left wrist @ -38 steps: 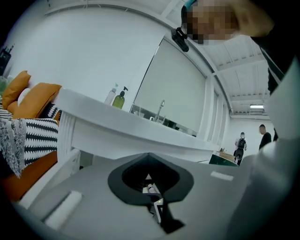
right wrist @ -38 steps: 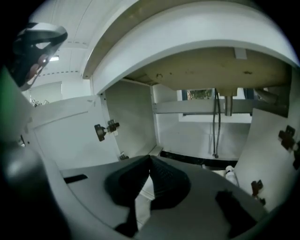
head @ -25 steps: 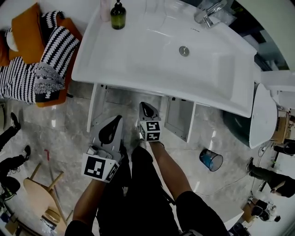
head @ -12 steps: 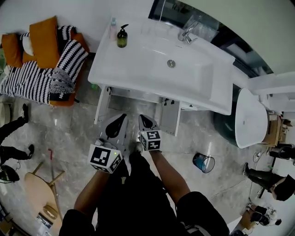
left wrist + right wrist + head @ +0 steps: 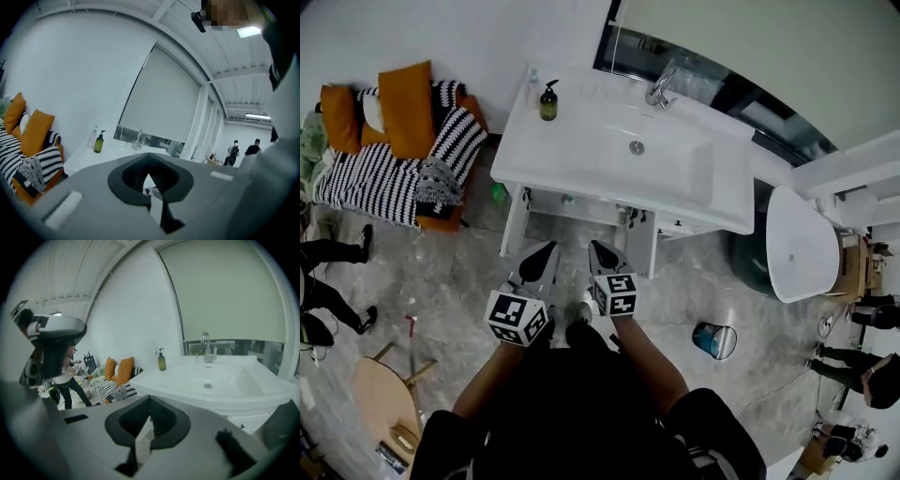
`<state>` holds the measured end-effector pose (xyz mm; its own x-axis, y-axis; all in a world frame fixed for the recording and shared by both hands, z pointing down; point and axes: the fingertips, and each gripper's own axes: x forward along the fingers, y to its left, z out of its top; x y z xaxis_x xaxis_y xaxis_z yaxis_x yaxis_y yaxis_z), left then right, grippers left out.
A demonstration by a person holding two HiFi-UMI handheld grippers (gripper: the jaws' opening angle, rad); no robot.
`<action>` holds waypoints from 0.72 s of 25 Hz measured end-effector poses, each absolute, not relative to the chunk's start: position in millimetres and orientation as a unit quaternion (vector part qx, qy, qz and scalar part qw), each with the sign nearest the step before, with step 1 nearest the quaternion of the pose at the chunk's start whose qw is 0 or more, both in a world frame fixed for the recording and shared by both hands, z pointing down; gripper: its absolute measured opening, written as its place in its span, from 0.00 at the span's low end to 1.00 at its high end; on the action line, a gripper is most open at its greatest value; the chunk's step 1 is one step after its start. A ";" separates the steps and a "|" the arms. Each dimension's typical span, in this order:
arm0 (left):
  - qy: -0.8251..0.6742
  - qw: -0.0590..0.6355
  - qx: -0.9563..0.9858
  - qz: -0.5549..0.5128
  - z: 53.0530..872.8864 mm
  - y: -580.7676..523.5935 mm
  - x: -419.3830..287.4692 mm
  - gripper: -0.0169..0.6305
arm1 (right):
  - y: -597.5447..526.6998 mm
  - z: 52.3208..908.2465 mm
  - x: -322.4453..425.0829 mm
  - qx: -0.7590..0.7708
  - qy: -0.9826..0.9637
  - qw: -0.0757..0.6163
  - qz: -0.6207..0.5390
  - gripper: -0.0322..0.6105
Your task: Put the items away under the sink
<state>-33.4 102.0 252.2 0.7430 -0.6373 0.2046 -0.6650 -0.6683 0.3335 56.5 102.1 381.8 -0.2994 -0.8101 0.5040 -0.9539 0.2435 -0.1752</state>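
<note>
The white sink [image 5: 581,159] stands against the wall with a green soap bottle [image 5: 548,101] and a pale bottle [image 5: 532,86] on its left corner. Below it, both doors [image 5: 514,225] of the cabinet hang open; what lies inside is too dark to tell. My left gripper [image 5: 546,253] and right gripper [image 5: 599,250] hover side by side in front of the cabinet, clear of it. Both are shut with nothing between the jaws. The left gripper [image 5: 149,164] faces the green bottle [image 5: 98,143]. The right gripper [image 5: 149,401] faces the sink [image 5: 220,385] and faucet [image 5: 206,348].
Striped and orange cushions [image 5: 394,150] are piled left of the sink. A small green item [image 5: 498,192] lies on the floor by the left door. A blue waste bin [image 5: 715,339] and a white toilet [image 5: 797,246] are on the right. A wooden stool [image 5: 384,398] and people stand around.
Both grippers have risen and drawn back from the cabinet, still shut. The head camera has lifted too, so the sink looks smaller and farther.
</note>
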 end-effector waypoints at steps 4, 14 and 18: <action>-0.348 0.197 0.916 0.040 253.2 110.4 -32.4 0.04 | 112.6 347.3 62.1 0.590 -0.772 0.133 0.197 0.07; -0.347 0.183 0.919 0.029 242.4 111.3 -33.6 0.04 | 132.2 315.5 48.0 0.588 -0.783 0.111 0.173 0.07; -0.352 0.185 0.917 0.039 248.3 114.5 -38.1 0.03 | 134.0 311.8 48.0 0.588 -0.783 0.110 0.169 0.07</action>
<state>-38.1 114.5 248.3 0.7489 -0.6313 0.2017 -0.6601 -0.6837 0.3113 48.0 134.0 311.8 -0.2850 -0.8834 0.3720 -0.9582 0.2520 -0.1358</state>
